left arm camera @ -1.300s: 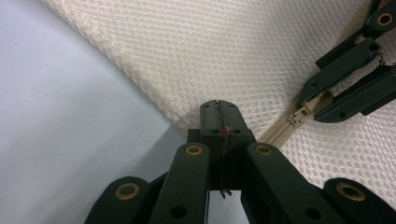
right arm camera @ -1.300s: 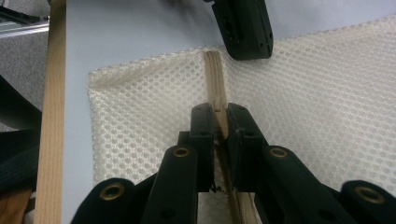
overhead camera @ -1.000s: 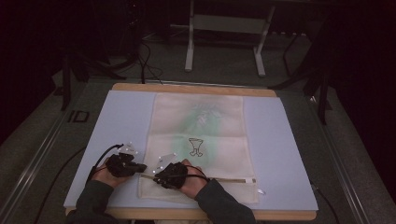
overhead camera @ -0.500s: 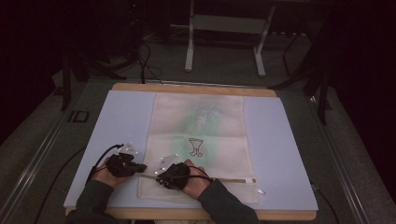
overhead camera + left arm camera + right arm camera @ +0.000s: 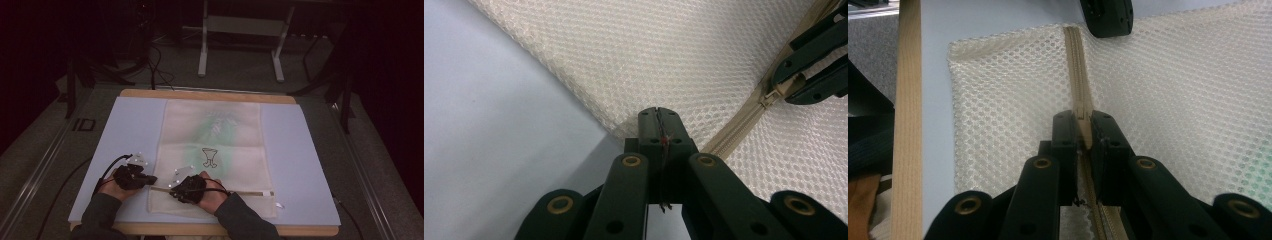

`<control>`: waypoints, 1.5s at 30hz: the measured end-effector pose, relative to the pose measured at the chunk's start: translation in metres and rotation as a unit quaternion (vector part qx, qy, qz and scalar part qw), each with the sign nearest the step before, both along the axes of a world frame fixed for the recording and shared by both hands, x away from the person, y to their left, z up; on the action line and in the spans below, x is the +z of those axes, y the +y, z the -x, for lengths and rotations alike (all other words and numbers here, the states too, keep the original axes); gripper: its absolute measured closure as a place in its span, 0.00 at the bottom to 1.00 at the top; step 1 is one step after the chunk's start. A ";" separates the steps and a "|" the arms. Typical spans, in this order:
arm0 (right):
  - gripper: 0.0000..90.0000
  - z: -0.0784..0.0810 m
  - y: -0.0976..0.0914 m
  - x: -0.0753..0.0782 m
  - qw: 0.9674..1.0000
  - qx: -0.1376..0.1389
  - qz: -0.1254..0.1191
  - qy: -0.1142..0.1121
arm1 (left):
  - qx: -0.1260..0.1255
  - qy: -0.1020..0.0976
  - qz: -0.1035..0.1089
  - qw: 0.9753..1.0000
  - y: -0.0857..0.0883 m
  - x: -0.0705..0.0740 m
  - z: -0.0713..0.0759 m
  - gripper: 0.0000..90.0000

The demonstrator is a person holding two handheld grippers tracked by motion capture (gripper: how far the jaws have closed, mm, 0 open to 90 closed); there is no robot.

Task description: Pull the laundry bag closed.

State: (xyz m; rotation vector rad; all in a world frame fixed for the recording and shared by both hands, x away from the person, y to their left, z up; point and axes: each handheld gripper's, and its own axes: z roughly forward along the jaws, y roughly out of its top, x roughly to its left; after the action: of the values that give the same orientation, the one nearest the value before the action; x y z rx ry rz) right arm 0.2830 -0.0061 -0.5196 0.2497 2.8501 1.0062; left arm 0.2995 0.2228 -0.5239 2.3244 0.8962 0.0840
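High view: the mesh bag (image 5: 212, 160) is being pinned at its corner by the closed left tongs (image 5: 148, 180). The zipper pull (image 5: 1083, 127) is being clamped by the closed right tongs (image 5: 176, 192); it should be drawn straight along the zipper (image 5: 250, 193), fabric being kept taut on the worktop (image 5: 310, 150).

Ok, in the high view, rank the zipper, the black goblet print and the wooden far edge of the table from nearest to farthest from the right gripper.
1. zipper: at the right gripper, running rightward.
2. goblet print: mid-bag, just beyond.
3. wooden table edge: far side.
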 end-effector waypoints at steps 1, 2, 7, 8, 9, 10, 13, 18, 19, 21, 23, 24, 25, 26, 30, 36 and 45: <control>0.91 0.000 0.000 0.000 1.000 0.000 0.000 0.000 | 0.000 0.000 0.000 1.000 0.000 0.000 0.000 1.00; 0.91 0.000 -0.001 0.000 1.000 -0.001 -0.001 0.001 | 0.000 0.000 0.000 1.000 0.000 0.000 0.000 1.00; 0.91 0.001 -0.002 0.000 1.000 -0.002 0.000 0.001 | 0.000 0.000 0.000 1.000 0.000 0.000 0.000 1.00; 0.91 0.001 -0.002 0.000 1.000 -0.002 -0.002 -0.001 | 0.000 0.000 0.000 1.000 0.000 0.000 0.000 1.00; 0.91 0.002 -0.002 0.000 1.000 -0.001 -0.001 -0.003 | 0.000 -0.001 0.000 1.000 0.000 0.000 0.000 1.00; 0.91 0.002 -0.002 0.000 1.000 0.000 -0.001 -0.004 | 0.000 0.000 0.000 1.000 0.000 0.000 0.000 1.00; 0.91 0.002 -0.002 0.000 1.000 0.000 0.000 -0.004 | 0.000 -0.001 0.000 1.000 0.000 0.000 0.000 1.00; 0.91 0.003 -0.006 0.001 1.000 -0.002 0.003 -0.005 | 0.000 0.000 -0.001 1.000 0.000 0.000 0.000 1.00; 0.91 0.004 -0.006 0.000 1.000 -0.002 0.003 -0.006 | 0.000 0.000 -0.001 1.000 0.000 0.000 0.000 1.00; 0.91 0.004 -0.007 0.001 1.000 -0.002 0.003 -0.006 | 0.000 0.000 0.000 1.000 0.000 0.000 0.000 1.00; 0.91 0.004 -0.009 0.001 1.000 -0.002 0.005 -0.006 | 0.000 -0.001 0.000 1.000 0.000 0.000 0.000 1.00; 0.91 0.004 -0.010 0.001 1.000 -0.002 0.005 -0.005 | 0.000 0.000 -0.001 1.000 0.000 0.000 0.000 1.00; 0.91 0.004 -0.010 0.001 1.000 -0.002 0.004 -0.004 | 0.000 0.000 0.000 1.000 0.000 0.000 0.000 1.00; 0.91 0.004 -0.011 0.001 1.000 -0.003 0.004 -0.004 | 0.000 0.000 0.000 1.000 0.000 0.000 0.000 1.00; 0.91 0.005 -0.014 0.000 1.000 -0.004 0.006 -0.004 | 0.000 -0.001 0.000 1.000 0.000 0.000 0.000 1.00; 0.91 0.006 -0.017 0.000 1.000 -0.004 0.007 -0.006 | 0.000 -0.001 0.000 1.000 0.000 0.000 0.000 1.00; 0.91 0.007 -0.023 0.000 1.000 -0.008 0.008 -0.005 | 0.000 -0.001 -0.002 1.000 -0.001 0.000 0.000 1.00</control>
State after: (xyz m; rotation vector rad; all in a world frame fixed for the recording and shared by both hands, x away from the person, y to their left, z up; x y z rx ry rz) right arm 0.2763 -0.0292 -0.5196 0.2655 2.8419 0.9775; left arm 0.2990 0.2222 -0.5237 2.3270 0.8956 0.0891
